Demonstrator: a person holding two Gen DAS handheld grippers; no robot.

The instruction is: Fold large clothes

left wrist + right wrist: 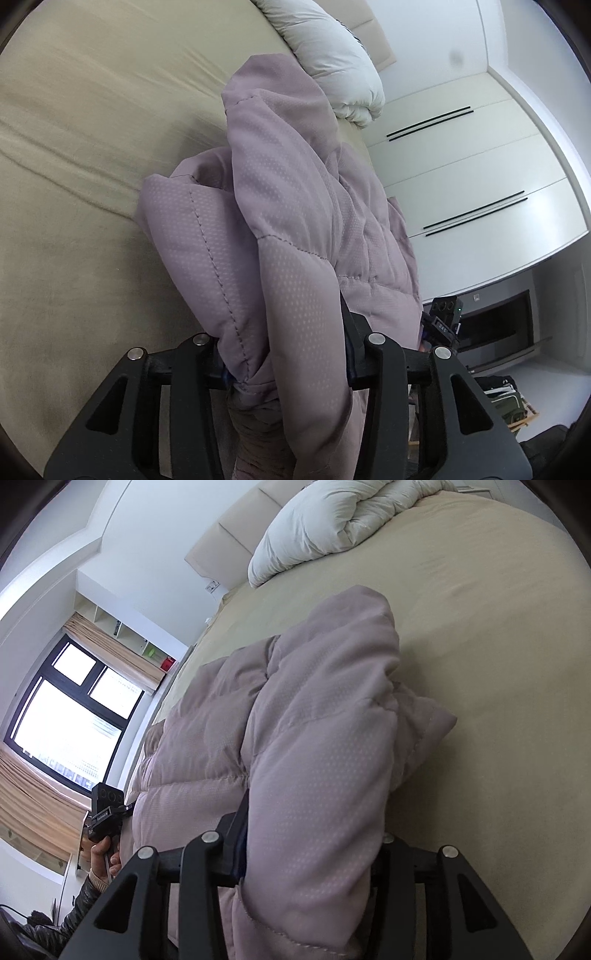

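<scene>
A mauve quilted puffer jacket lies bunched on a beige bed. My left gripper is shut on a thick fold of the jacket near a stitched hem, with fabric draped over the fingertips. In the right wrist view the same jacket fills the centre. My right gripper is shut on another thick fold of it; the cloth hides the fingertips. The right gripper's body shows past the jacket in the left wrist view, and the left gripper with the hand holding it shows in the right wrist view.
A rolled white duvet lies at the head of the bed by a padded headboard. White wardrobe doors stand beside the bed. A window with tan curtains is on the other side. The beige sheet stretches beyond the jacket.
</scene>
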